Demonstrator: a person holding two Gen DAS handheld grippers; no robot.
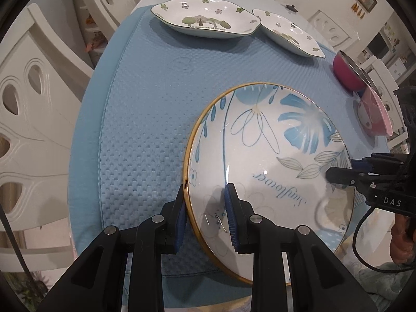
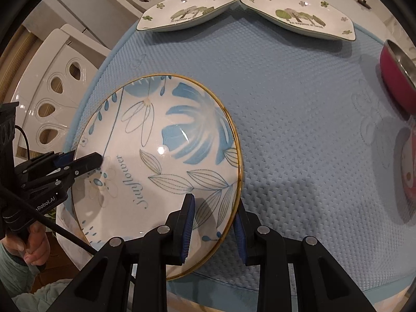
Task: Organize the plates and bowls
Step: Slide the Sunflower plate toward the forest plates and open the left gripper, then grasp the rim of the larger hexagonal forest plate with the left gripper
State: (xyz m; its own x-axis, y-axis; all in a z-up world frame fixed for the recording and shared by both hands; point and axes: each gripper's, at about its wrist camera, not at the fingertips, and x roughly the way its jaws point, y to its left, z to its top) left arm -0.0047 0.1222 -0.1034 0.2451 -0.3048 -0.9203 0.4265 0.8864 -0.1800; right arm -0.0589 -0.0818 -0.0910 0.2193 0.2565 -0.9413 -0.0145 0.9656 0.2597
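**Inspector:** Item under review: the round white ceramic plate with blue leaf print and gold rim (image 1: 262, 161). It sits on the blue quilted mat (image 1: 145, 119), at the mat's near edge, with part of its rim hanging past that edge.

**Assistant:** State of the tools?

**Inspector:** The left gripper (image 1: 206, 217) straddles the plate's rim, one pad outside the gold edge, the other over the plate's face. The pads stand apart with a visible gap; I judge it not yet clamped. The right gripper (image 2: 214, 227) does the same on the opposite side of the plate, fingers likewise spread across the rim.

**Assistant:** Handling properties?

**Inspector:** Glazed ceramic: stiff, breakable, and slick, judging by the glare on its face. Probably moderately heavy. The rim is the only purchase; pinching it on opposite sides looks sound, provided both pads seat flat before any lift.

**Assistant:** Anything else around the plate?

**Inspector:** Beyond the plate, at the mat's far edge, two white angular dishes with green tree print (image 2: 187, 9) lie side by side, corners nearly touching. To the plate's right sit a magenta metal-lined bowl (image 2: 397, 78) and a pink bowl (image 1: 374, 115), well apart from it.
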